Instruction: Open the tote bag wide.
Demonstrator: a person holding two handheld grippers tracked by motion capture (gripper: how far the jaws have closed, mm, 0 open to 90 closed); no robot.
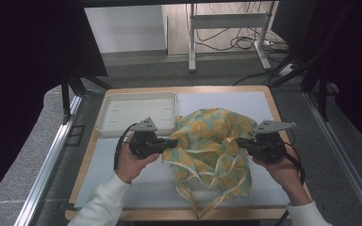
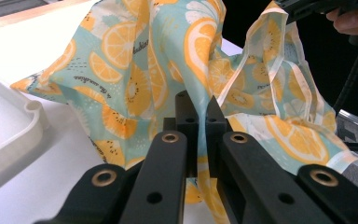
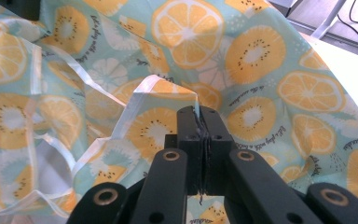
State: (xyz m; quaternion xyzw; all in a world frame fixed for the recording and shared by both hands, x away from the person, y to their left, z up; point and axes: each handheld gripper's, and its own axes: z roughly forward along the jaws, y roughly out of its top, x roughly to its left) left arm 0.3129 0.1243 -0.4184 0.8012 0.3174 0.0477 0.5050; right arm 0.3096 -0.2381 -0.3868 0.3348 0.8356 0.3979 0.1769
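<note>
The orange-print cloth apron [image 1: 212, 150] hangs bunched between the two grippers above the white mat [image 1: 146, 183], its pale ties trailing toward the table's near edge. The left gripper [image 1: 172, 142] pinches one edge with jaws pressed together, and the right gripper [image 1: 239, 141] clamps the taped hem likewise. Both bites look thin, so pulling apart could slip the fabric free, or snag a strap near the white tray [image 1: 136, 113].
</note>
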